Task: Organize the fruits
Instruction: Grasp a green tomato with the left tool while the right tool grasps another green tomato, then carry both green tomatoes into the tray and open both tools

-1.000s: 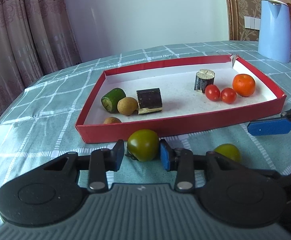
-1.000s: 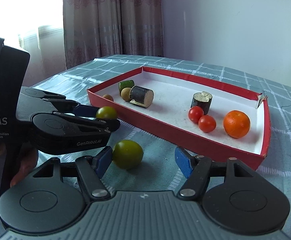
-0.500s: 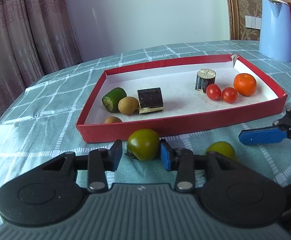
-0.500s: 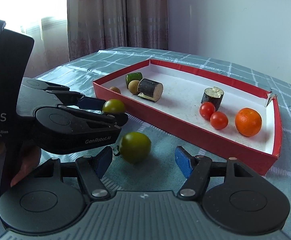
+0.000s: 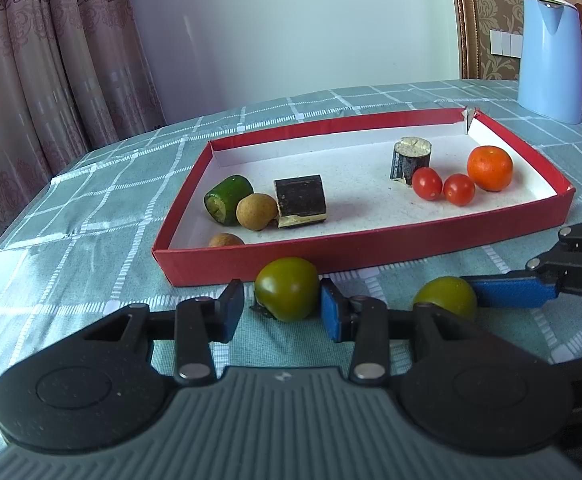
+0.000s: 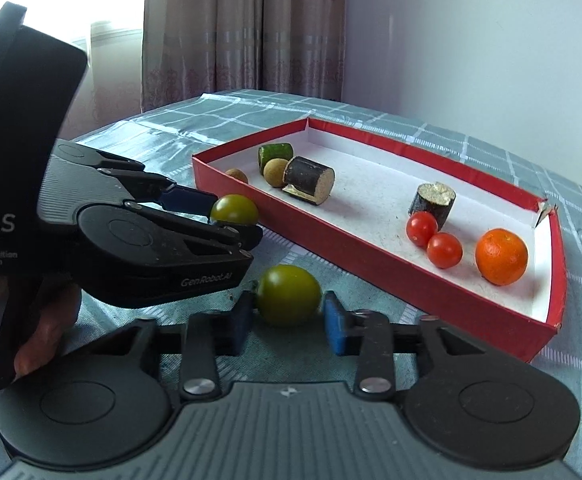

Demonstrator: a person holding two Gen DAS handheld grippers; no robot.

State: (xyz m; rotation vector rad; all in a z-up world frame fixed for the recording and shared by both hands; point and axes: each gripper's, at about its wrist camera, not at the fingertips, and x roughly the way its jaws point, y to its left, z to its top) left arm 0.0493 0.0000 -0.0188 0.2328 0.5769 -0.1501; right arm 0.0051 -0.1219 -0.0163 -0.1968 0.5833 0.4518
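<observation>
Two green tomatoes lie on the tablecloth in front of a red tray point(image 5: 371, 242). My left gripper point(image 5: 283, 312) is open, its pads on either side of the left green tomato point(image 5: 287, 294) with small gaps. My right gripper point(image 6: 289, 322) has narrowed around the right green tomato point(image 6: 289, 294), its pads just beside it, a thin gap on the right. The tray holds two cherry tomatoes point(image 5: 443, 186), an orange point(image 5: 490, 168), two brown round fruits point(image 5: 255, 211) and cut vegetable pieces point(image 5: 300, 204).
A blue kettle point(image 5: 551, 58) stands at the back right of the table. Curtains hang behind the table on the left. The left gripper's body point(image 6: 131, 236) lies close to the left of my right gripper. The tray's front wall point(image 6: 371, 256) rises just beyond both green tomatoes.
My right gripper has moved left onto the right green tomato and narrowed its jaws around it. The left gripper has stayed around its tomato.
</observation>
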